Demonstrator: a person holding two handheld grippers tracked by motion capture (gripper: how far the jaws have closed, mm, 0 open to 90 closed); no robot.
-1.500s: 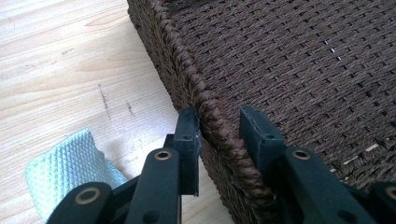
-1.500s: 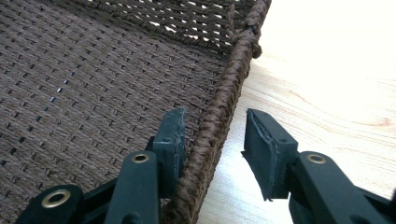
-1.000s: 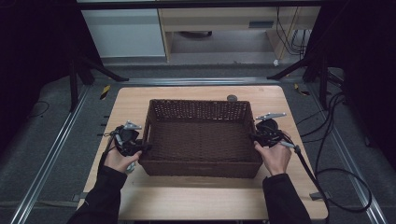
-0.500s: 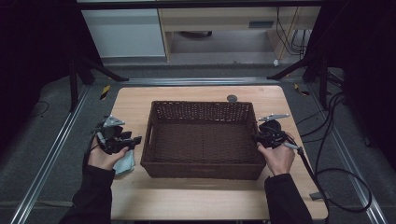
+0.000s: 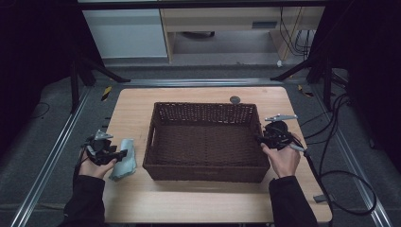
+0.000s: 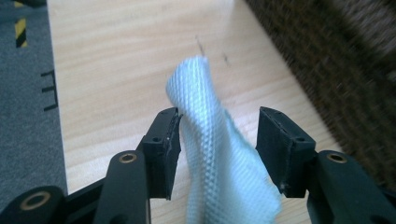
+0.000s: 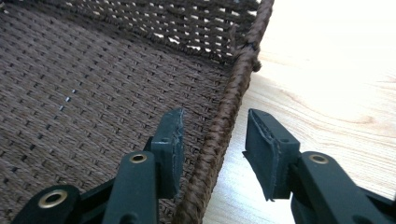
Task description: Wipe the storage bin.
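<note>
From the high view I see my left gripper (image 5: 106, 153) over the pale blue cloth (image 5: 124, 158), which lies on the table (image 5: 198, 203) just left of the brown woven basket (image 5: 204, 142); my right gripper (image 5: 265, 138) sits at the basket's right rim. In the left gripper view the jaws have just been opening, with the cloth (image 6: 219, 158) standing between them, touching the left pad. In the right gripper view the jaws have just been opening and straddle the basket rim (image 7: 224, 126), apart from it.

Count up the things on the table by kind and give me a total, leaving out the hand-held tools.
Brown woven basket: 1
Light blue mesh cloth: 1
Small round grey disc beyond the basket's far rim: 1
Total: 3
</note>
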